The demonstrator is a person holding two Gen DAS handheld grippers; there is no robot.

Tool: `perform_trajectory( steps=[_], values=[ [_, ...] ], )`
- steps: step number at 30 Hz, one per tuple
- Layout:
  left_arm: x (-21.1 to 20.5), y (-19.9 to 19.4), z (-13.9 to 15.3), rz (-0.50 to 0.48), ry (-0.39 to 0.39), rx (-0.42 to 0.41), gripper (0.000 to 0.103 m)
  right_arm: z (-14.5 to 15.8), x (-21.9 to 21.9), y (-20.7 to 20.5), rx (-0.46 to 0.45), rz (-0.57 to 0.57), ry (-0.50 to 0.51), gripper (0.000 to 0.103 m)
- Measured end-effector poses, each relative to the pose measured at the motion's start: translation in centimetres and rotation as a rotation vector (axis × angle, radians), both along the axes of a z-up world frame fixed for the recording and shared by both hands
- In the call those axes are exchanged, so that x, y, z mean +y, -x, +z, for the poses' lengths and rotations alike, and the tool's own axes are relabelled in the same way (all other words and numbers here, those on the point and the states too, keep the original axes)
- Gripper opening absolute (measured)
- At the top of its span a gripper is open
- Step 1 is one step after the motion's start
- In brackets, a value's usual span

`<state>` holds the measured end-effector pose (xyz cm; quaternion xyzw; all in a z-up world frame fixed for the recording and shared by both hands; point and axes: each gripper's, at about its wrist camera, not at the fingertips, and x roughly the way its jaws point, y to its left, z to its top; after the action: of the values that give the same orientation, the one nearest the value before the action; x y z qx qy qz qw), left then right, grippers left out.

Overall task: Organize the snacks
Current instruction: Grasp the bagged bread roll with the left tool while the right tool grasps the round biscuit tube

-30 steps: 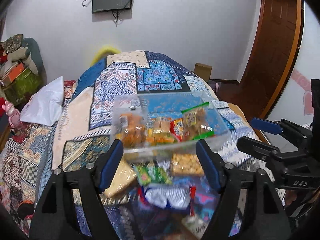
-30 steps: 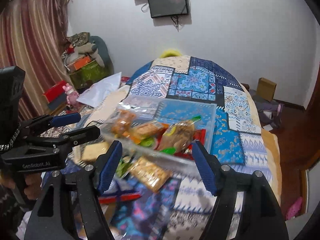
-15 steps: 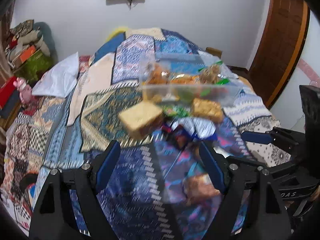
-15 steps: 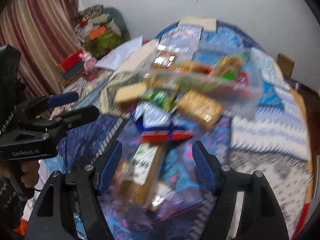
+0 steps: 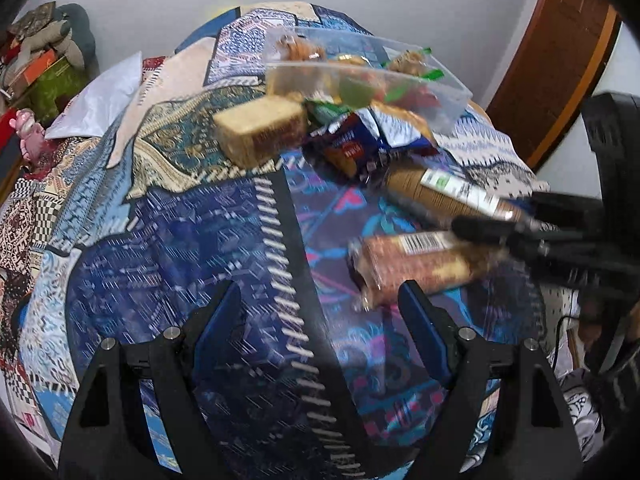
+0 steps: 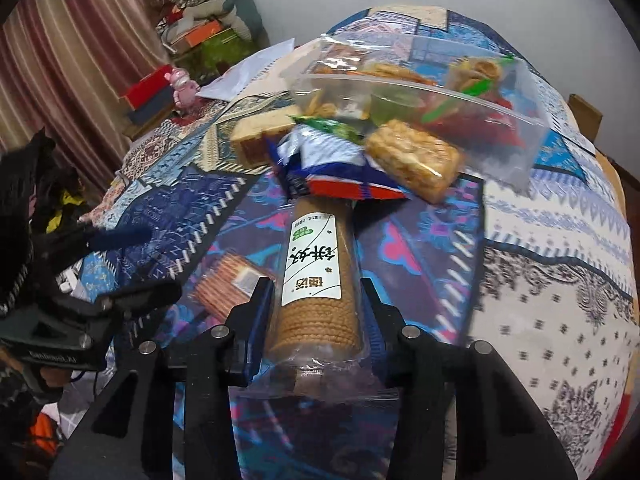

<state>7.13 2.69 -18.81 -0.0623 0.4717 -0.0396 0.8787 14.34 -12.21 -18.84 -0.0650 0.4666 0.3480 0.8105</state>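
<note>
Snacks lie on a patterned bed quilt (image 5: 168,240). My right gripper (image 6: 316,300) is shut on a clear-wrapped roll of round biscuits (image 6: 316,276) with a white label; the roll also shows in the left wrist view (image 5: 452,194). My left gripper (image 5: 320,316) is open and empty, low over the quilt. A second biscuit pack (image 5: 416,266) lies just ahead of its right finger. A clear plastic box (image 6: 420,92) with several snacks sits farther back. In front of it lie a cake slab (image 5: 260,130), a blue-white packet (image 6: 332,164) and a cracker pack (image 6: 414,158).
A white pillow (image 5: 100,100) lies at the quilt's left edge. Boxes and soft toys (image 6: 200,32) are stacked by the wall, left. A wooden door (image 5: 560,56) is to the right. A flat cracker pack (image 6: 228,284) lies left of the held roll.
Both grippers pulled back and dropped low toward the near snacks. My right gripper went from open to closed around the biscuit roll. My left gripper stayed open.
</note>
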Motion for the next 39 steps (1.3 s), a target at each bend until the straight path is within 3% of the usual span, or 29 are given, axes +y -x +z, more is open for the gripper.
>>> perform_trajectory(
  steps=[5, 9, 17, 23, 29, 35, 39],
  values=[
    [-0.7, 0.2, -1.6, -0.018, 0.003, 0.038, 0.081, -0.6, -1.5, -0.4, -0.008, -0.037, 0.037, 0.038],
    [-1.0, -0.6, -2.1, 0.001, -0.034, 0.04, 0.081, -1.0, -2.4, -0.6, 0.028, -0.059, -0.017, 0.038],
    [-0.8, -4.8, -1.7, 0.048, -0.056, 0.041, 0.081, -0.5, -2.3, 2.1, 0.007, -0.02, -0.01, 0.037],
    [-1.4, -5.8, -0.6, 0.052, -0.029, 0.014, 0.081, -0.4, -3.9, 1.8, 0.011, -0.079, -0.021, 0.037],
    [-3.5, -5.1, 0.6, 0.025, 0.019, 0.002, 0.081, -0.7, -6.3, 1.6, -0.03, -0.144, 0.036, 0.037],
    [-7.5, -6.4, -0.9, -0.009, 0.031, 0.06, 0.081, -0.8, -8.0, 1.6, 0.005, -0.174, 0.029, 0.04],
    [-8.4, -7.2, -1.8, 0.016, -0.019, 0.06, 0.081, -0.2, -8.6, 1.7, -0.004, -0.185, 0.018, 0.042]
  ],
)
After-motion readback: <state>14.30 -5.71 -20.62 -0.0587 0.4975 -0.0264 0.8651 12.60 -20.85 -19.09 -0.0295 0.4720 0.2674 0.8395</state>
